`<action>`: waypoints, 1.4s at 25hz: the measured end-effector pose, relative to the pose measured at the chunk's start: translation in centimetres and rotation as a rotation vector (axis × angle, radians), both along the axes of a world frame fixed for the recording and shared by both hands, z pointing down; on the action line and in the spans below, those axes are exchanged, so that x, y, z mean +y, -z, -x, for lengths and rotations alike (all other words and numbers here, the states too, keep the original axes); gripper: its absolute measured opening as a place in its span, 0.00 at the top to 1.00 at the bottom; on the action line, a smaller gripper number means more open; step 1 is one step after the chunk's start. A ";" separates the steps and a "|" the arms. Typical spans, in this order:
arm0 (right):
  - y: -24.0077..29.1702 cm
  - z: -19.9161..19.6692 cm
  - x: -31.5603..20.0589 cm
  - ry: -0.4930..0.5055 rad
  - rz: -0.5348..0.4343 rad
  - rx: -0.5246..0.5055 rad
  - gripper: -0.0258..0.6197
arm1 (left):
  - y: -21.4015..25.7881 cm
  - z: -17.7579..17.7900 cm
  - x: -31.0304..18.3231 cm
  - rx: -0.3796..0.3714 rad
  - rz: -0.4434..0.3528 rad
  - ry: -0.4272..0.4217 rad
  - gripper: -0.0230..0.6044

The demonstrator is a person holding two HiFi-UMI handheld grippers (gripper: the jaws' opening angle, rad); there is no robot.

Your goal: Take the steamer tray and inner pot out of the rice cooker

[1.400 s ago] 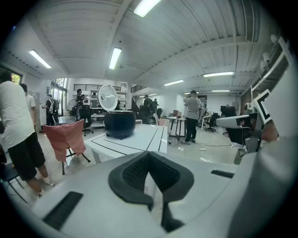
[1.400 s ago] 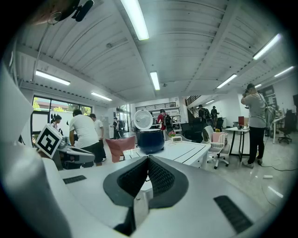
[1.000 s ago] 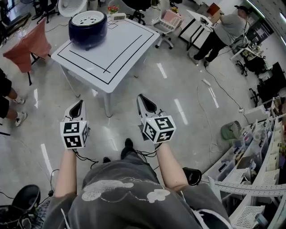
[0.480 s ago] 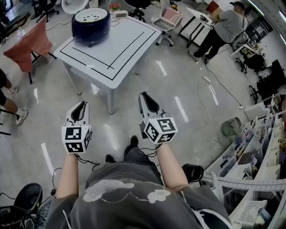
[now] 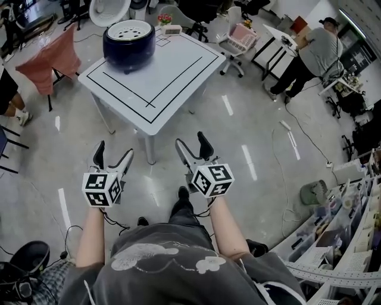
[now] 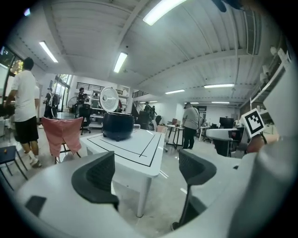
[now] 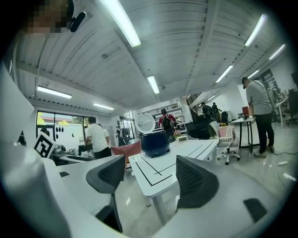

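**An open lab and office hall**

I see a shiny floor (image 5: 250,119), a white table (image 5: 178,77) marked with black lines at the far left, a rolling chair (image 5: 237,41), stocked shelves (image 5: 348,229) at the near right, and long ceiling lamps (image 6: 163,9).

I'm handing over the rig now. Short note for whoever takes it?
Left gripper: jaws have just opened, nothing between them.
Right gripper: same.
Both are well short of the white square table.
On its far corner stands the dark blue round rice cooker, with the white perforated steamer tray in its top; inner pot not visible.
Done: nothing.
Left: lift out tray, then pot.
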State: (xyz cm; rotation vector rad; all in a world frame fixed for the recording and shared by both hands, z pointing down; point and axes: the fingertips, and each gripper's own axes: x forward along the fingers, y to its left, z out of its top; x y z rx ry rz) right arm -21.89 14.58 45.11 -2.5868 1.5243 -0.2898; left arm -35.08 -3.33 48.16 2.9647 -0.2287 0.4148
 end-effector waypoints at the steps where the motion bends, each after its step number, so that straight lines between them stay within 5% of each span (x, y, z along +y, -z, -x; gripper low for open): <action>1: -0.2 -1.2 0.0 0.013 0.000 -0.005 0.45 | 0.0 -0.9 -0.1 -0.002 0.001 0.018 0.29; 12: 0.5 -16.4 0.8 0.161 -0.029 -0.028 0.45 | 1.7 -11.7 1.7 -0.022 -0.046 0.204 0.28; 20: 1.2 -22.1 -0.4 0.296 -0.015 -0.026 0.45 | 2.6 -14.7 2.1 -0.007 -0.020 0.362 0.28; 35: 3.5 -31.3 -7.5 0.346 -0.003 0.008 0.45 | 4.6 -22.8 -5.2 0.025 -0.040 0.434 0.28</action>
